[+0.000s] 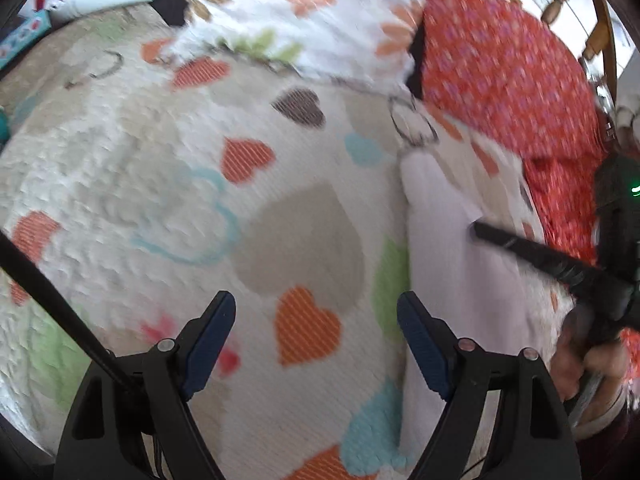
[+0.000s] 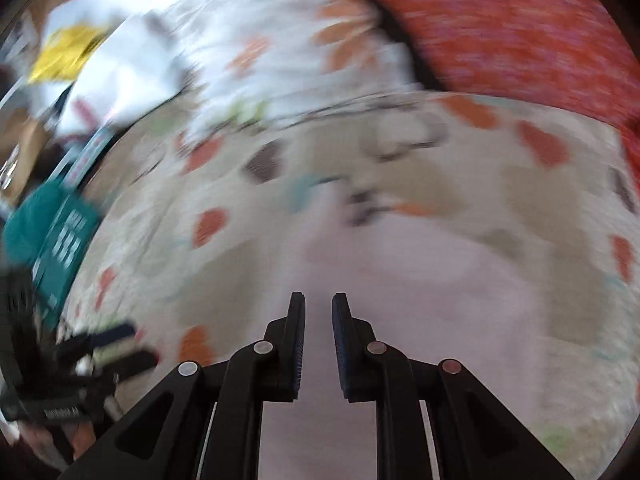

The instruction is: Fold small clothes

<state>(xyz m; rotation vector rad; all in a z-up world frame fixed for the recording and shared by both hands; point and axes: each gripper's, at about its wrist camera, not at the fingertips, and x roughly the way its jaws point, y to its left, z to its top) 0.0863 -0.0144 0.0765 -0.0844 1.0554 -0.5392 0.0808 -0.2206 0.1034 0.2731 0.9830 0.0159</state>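
The heart-print bedspread is serving as the work surface and landmark. A pale pink garment is lying flat on it, toward its right side in the left wrist view. The left gripper is hovering over the bedspread just beside the garment's left edge, jaws standing wide with nothing between them. The right gripper is hanging above the garment, jaws parted by a narrow gap, gripping nothing. A red patterned cloth is lying at the bedspread's far right, a white floral fabric along its far edge. Both views are blurring.
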